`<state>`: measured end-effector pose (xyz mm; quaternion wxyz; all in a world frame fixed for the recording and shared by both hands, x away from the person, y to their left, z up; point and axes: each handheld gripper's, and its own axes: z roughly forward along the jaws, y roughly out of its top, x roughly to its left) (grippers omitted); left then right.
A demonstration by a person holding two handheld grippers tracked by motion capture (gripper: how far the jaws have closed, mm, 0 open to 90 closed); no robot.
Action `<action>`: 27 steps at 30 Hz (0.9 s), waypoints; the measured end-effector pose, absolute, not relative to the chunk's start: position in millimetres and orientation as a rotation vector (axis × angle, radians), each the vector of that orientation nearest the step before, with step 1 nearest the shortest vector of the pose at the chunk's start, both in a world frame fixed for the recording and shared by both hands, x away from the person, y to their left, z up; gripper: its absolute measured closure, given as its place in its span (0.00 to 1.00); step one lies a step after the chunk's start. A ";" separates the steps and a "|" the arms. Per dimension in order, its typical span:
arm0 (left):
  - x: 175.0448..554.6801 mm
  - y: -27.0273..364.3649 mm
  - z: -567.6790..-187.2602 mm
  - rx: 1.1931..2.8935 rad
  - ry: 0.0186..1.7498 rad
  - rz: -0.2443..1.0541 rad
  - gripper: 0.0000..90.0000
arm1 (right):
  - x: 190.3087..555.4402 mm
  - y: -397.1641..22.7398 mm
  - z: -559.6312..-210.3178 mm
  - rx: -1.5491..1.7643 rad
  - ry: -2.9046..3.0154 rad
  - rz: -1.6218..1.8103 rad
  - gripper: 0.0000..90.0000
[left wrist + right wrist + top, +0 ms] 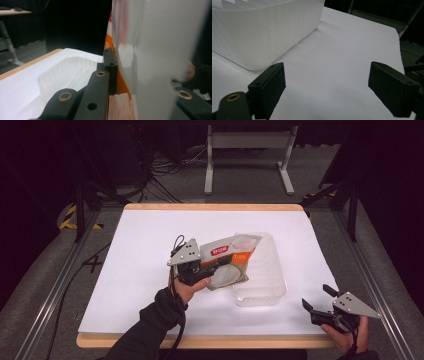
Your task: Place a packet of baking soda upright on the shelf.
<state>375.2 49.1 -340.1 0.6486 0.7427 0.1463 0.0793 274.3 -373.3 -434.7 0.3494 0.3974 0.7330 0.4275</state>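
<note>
white paper is covering the bench, and a wooden edge is showing around it. a clear plastic tray is sitting near the middle of the bench, a little to the right. its walls are ribbed.

the left gripper is pinching a food packet between its jaws. the packet is orange, white and see-through, with a red label near the top and something round and pale inside. it is being held up above the left side of the tray, tilted. in the left gripper view the packet is standing right up against the black jaw, very close and blurry, and the tray is lying below and to the left.

the right gripper is sitting near the front right corner of the bench, apart from the tray. its jaws are spread wide and holding nothing. in the right gripper view, the tray's wall is showing at the upper left, just past the left jaw, with bare white paper between the jaws.
</note>
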 end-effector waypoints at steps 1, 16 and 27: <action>377.3 44.9 -340.2 1.682 0.317 0.152 1.00 | 274.4 -373.1 -435.0 1.030 1.900 1.107 0.17; 389.8 -17.7 -342.3 1.687 0.212 0.092 1.00 | 272.5 -362.7 -434.1 0.960 1.920 1.049 0.16; 399.6 -40.7 -355.1 1.686 0.172 0.099 1.00 | 272.8 -368.5 -435.8 0.990 1.889 1.036 0.17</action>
